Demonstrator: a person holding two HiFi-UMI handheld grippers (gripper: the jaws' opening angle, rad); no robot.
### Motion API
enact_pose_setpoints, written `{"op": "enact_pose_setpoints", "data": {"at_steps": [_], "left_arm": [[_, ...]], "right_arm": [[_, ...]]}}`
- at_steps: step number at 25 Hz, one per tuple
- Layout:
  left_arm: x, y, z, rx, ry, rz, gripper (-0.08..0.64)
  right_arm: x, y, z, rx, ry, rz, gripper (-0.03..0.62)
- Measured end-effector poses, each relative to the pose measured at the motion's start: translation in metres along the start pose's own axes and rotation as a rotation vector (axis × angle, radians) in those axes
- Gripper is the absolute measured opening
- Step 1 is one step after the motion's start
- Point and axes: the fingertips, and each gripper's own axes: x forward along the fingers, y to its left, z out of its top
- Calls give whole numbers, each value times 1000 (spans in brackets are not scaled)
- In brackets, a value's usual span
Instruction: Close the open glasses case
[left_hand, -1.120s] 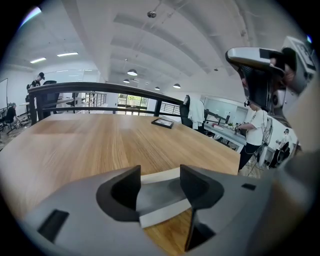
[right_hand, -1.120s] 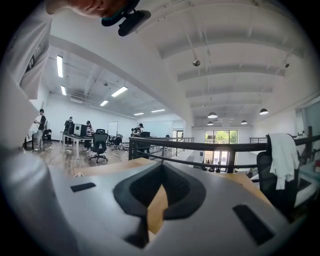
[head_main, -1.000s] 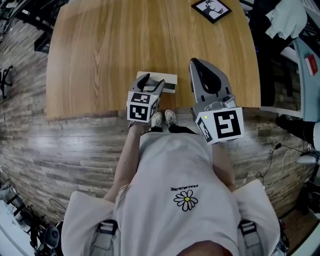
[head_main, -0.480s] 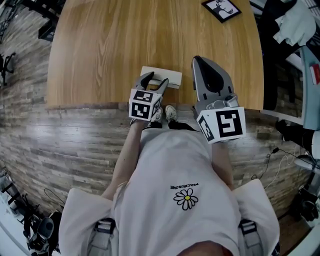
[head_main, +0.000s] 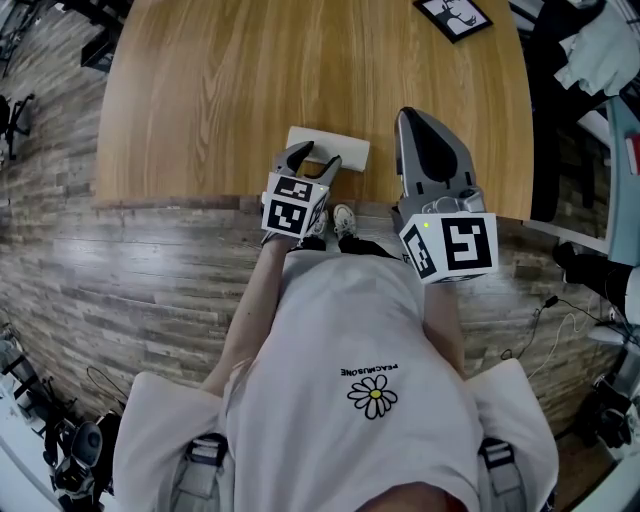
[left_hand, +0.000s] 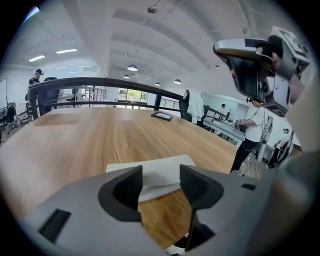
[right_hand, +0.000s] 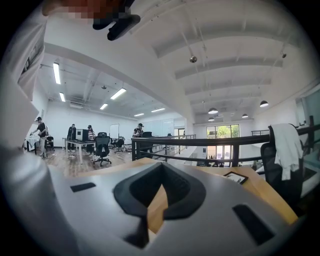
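A white glasses case (head_main: 348, 150) lies flat on the wooden table (head_main: 250, 80) near its front edge. From here I cannot tell if its lid is fully down. My left gripper (head_main: 316, 158) hovers at the case's near left end, open, with its jaws astride that end and nothing pinched. In the left gripper view the case (left_hand: 150, 166) shows just beyond the left gripper (left_hand: 160, 184). My right gripper (head_main: 409, 118) is held to the right of the case and apart from it, shut and empty. In the right gripper view the right gripper (right_hand: 161, 167) points across the table.
A black picture frame (head_main: 453, 15) lies at the table's far right corner. The table's front edge (head_main: 180, 200) runs right under both grippers. A chair draped with a white garment (right_hand: 286, 145) stands to the right. A railing and people at desks are far behind.
The whole picture has slid a little as the head moved. Both grippers keep about the same places relative to the case, and their jaws have not changed.
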Motion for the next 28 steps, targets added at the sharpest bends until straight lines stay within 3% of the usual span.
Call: {"op": "enact_pose_setpoints", "data": {"at_steps": [9,13,16,21,25,28], "left_arm": [[2,1,-9,-18,13,-2,241],[-1,0,7,-18,-28,1,241],[-10,0,43,-14,-122,6,242],[-54,-2,136,49,-350,25,241],[-105,-6,203,146,-554,110,119],[-134,-13,228,207,-655,172,24]], "right_arm": [[-5,0,-1,3,1,-11,8],[-6,-2,0,2,-3,-14,8],[-6,-2,2,0,-12,-12,8],[-7,1,7,-11,-24,-9,8],[-6,-1,12,-23,-42,-3,8],[-7,-2,14,-26,-51,-2,8]]}}
